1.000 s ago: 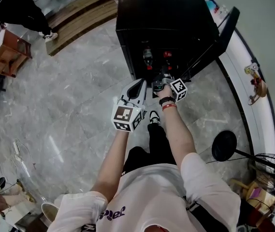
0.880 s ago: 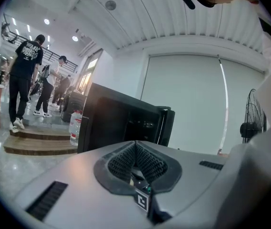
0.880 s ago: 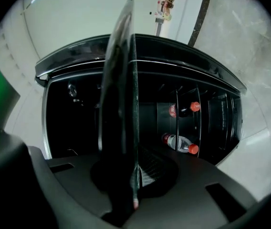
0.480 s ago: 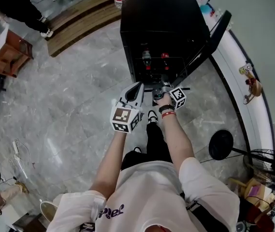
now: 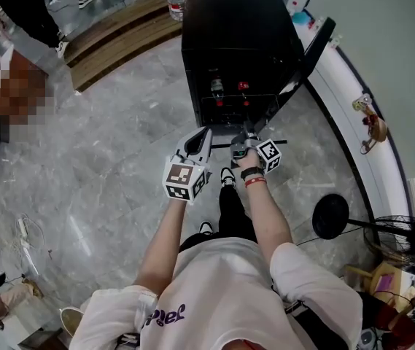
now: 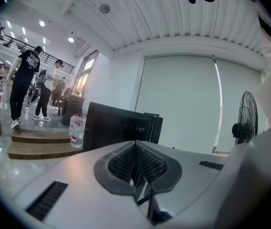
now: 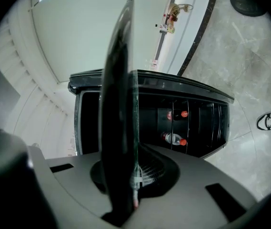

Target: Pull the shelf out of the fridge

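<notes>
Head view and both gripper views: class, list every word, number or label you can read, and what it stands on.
No text reads clearly.
Purple print on the white shirt: creased and partly hidden, unreadable.
Label on the water bottle: too small.
White print on the bystander's black shirt: blurred.
Marker cubes: square patterns only, no letters.

From above, the head view looks steeply down on the black box-shaped fridge; both gripper views face it nearly level, the right one rolled sideways and closer.

Black fridge — grey marbled floor
</notes>
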Demonstrator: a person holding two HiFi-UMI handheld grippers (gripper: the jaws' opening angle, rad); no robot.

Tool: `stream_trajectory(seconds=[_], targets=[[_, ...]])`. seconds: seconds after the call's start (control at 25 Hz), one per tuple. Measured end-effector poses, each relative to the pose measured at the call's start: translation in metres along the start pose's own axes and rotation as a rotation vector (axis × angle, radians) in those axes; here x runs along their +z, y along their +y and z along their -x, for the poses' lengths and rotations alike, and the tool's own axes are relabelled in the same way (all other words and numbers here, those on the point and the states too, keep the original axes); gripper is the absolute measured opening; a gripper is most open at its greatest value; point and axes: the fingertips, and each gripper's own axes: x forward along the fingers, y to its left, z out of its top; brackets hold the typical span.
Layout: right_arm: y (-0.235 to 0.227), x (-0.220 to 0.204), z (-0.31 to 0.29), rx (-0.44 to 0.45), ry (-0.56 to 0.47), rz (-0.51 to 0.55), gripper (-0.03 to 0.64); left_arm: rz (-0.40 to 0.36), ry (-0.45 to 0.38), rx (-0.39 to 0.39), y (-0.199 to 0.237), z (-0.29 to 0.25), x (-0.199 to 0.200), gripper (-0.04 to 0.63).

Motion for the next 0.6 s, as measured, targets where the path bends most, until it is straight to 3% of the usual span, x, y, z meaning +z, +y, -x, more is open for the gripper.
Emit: stream_trajectory(seconds=[0.12,0.36,0.6], targets=[[0.008,0.001,0.025,-0.014,0.01,0.064,0.025,-0.006,-0.005,-0.004,-0.006,0.011,0.004,0.018],[0.032,0.017,0.075,-0.046,0.01,0.293,0.025,-0.012,-0.008,-0.012,-0.019,0.031,0.012,0.018],[0.07,0.02,0.123,-0.01,-0.01,0.419,0.025,0.0,-0.019,-0.014,-0.027,0.051,0.018,0.018]])
